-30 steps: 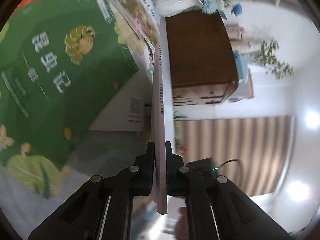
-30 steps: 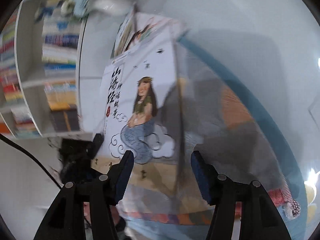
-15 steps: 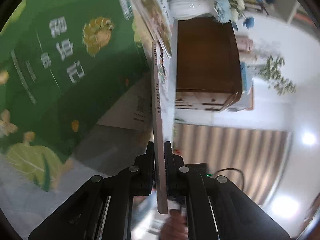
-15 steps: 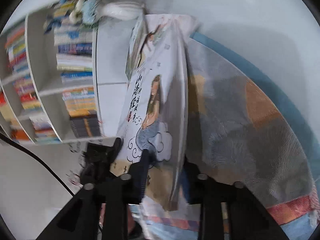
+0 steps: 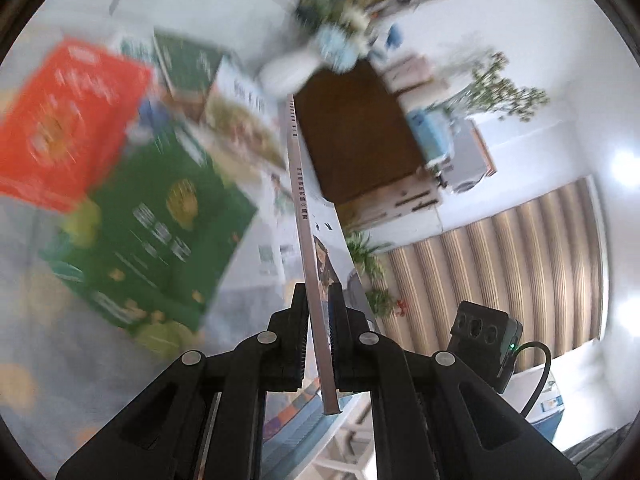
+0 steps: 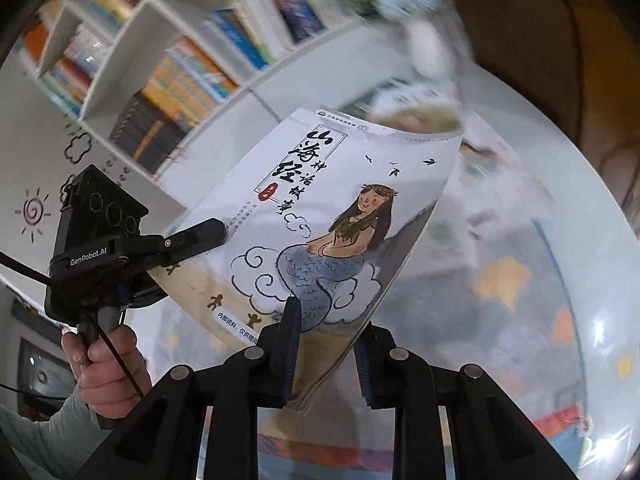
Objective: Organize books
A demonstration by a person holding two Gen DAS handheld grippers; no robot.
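Both tools clamp one thin white paperback with a mermaid on its cover (image 6: 320,216), lifted clear of the round cloth-covered surface (image 6: 560,240). The left hand-held gripper (image 5: 319,332) pinches its spine edge; the right hand-held gripper (image 6: 326,344) is closed on its lower corner. At ten o'clock (blurred) lie a green book (image 5: 160,232) and an orange book (image 5: 68,128).

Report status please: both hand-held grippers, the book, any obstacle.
Left hand-held gripper and right hand-held gripper both shut on the mermaid book. Book held clear of the table. No obstacle seen.
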